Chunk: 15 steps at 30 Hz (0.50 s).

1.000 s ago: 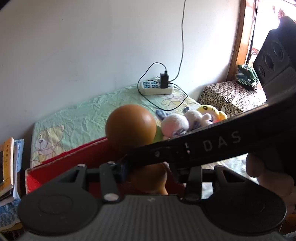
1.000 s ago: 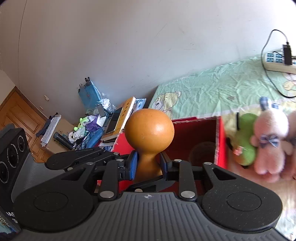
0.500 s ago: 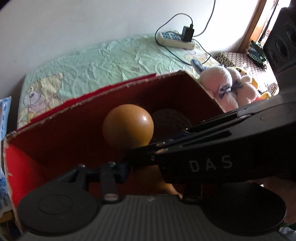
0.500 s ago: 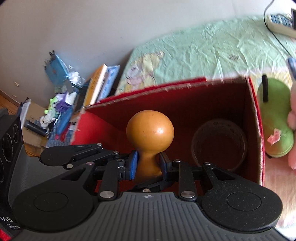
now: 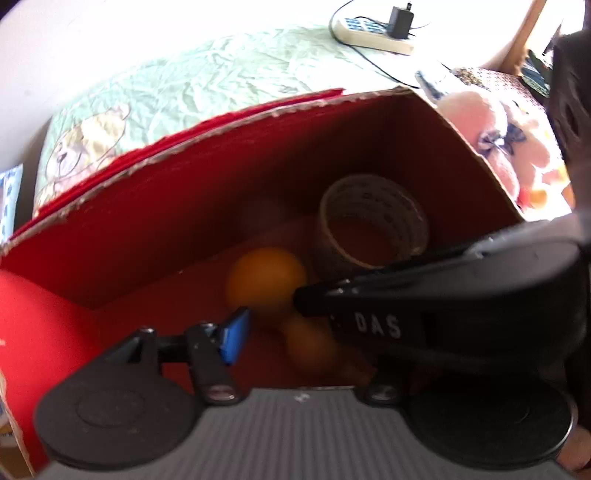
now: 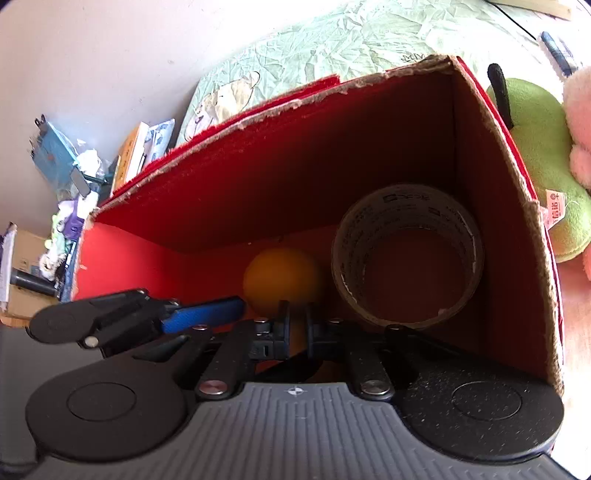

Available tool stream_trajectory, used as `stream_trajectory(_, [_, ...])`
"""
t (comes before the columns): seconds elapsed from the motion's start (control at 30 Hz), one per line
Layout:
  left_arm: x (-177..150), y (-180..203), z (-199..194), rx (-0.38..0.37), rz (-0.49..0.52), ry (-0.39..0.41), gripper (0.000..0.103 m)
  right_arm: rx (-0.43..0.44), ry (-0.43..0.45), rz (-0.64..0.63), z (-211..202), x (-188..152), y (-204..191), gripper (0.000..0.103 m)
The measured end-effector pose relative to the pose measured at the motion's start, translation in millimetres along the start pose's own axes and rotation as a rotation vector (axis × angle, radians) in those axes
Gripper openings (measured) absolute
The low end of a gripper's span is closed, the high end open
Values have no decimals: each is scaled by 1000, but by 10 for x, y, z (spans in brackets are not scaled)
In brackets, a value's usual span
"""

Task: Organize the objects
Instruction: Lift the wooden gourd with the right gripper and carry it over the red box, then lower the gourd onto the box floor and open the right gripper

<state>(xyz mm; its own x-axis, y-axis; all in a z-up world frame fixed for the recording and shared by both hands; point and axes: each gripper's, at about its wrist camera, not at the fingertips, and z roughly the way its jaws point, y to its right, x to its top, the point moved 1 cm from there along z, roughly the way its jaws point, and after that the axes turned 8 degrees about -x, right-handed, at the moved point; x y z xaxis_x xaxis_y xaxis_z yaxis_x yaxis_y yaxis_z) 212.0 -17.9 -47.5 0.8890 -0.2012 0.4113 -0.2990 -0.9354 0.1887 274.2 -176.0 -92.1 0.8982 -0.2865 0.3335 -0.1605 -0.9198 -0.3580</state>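
An orange gourd-shaped piece (image 5: 266, 280) (image 6: 282, 280) lies on the floor of the red cardboard box (image 5: 221, 122) (image 6: 332, 92), beside a roll of brown tape (image 5: 369, 195) (image 6: 406, 206). It looks blurred in the left wrist view. My left gripper (image 5: 306, 332) is down inside the box and its jaws are opening. The gourd lies between them, free of the pads. Its blue pad (image 5: 234, 336) (image 6: 203, 317) shows; the other finger is hidden behind my right gripper. My right gripper (image 6: 297, 328) is shut with nothing gripped, just before the gourd's round end.
Pink plush toys (image 5: 491, 122) and a green plush (image 6: 535, 129) lie to the right of the box on the bed. A power strip (image 5: 373, 33) with a charger sits on the green sheet (image 5: 221, 74) behind. Books and clutter (image 6: 136, 151) stand at the left by the wall.
Both grippers sank into the red box with the gourd. The left jaws then spread and the right jaws closed together. The gourd left both grips and now rests on the box floor.
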Motion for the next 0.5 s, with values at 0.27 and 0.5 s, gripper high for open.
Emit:
stream_trajectory(0.27, [-57, 51, -55, 47, -8, 27, 73, 96, 31, 16, -130, -50, 98, 17])
stream_trajectory(0.5, [-134, 173, -145, 125, 49, 94, 80, 138, 105, -18, -246, -80, 163, 17])
